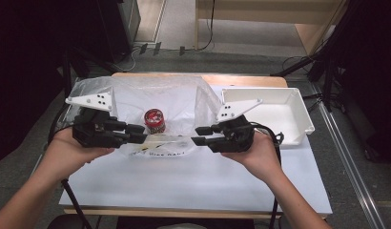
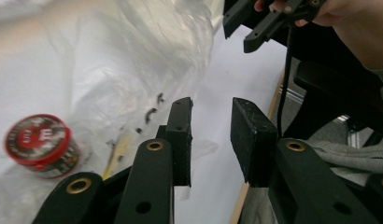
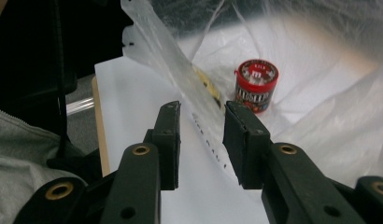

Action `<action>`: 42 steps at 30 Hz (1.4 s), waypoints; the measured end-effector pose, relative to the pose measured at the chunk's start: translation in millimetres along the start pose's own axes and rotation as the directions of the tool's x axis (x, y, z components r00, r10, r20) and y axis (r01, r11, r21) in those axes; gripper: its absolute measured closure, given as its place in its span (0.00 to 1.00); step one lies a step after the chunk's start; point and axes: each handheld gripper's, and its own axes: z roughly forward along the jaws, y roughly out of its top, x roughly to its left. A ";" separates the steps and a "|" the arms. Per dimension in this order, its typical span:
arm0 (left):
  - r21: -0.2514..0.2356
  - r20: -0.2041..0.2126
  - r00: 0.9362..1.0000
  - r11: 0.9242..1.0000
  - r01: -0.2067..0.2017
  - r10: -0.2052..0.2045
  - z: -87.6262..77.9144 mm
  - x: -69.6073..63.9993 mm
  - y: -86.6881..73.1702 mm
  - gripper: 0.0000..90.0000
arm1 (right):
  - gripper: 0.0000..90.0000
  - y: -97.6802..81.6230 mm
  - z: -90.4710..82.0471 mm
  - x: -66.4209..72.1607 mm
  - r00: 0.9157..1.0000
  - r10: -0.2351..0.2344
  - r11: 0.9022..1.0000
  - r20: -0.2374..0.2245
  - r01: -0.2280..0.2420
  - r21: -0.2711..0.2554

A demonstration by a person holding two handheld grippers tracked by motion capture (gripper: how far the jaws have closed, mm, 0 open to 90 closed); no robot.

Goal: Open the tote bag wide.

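Grippers: your left gripper [image 1: 141, 136] and right gripper [image 1: 197, 135] flank the crinkled clear plastic bag [image 1: 136, 98]; jaws apart, unclamped. Right gripper view: bag's edge between its pads. Round red candy tub [image 1: 155, 120] stands inside, on the white table sheet [image 1: 193, 176]

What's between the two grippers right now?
High view: between left gripper and right gripper stretches the clear plastic bag's printed edge; the red candy tub stands just behind.

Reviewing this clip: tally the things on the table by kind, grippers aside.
Clear plastic bag: 1
Red-lidded candy jar: 1
White tray: 1
Total: 3
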 end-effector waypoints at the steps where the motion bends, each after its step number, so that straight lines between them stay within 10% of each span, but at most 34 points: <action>1: 0.000 -0.001 1.000 1.000 0.001 -0.001 -3.0 2.6 3.4 0.78 | 0.78 4.3 0.7 -0.9 1.000 -0.005 1.000 -0.003 0.005 0.001; 12: 0.011 -0.084 0.996 1.000 0.018 -0.017 -18.4 35.9 33.8 0.90 | 0.90 64.4 25.2 -9.0 0.998 -0.060 0.998 -0.006 0.060 -0.023; 20: 0.010 -0.179 0.983 0.999 0.053 -0.051 -14.8 63.0 45.9 0.90 | 0.98 97.0 58.2 -19.7 0.995 -0.090 0.996 0.035 0.091 -0.022; 42: -0.001 -0.349 0.930 0.992 0.123 -0.116 2.4 118.3 40.6 0.90 | 0.98 107.2 118.2 -73.4 0.985 -0.020 0.999 0.169 0.014 0.039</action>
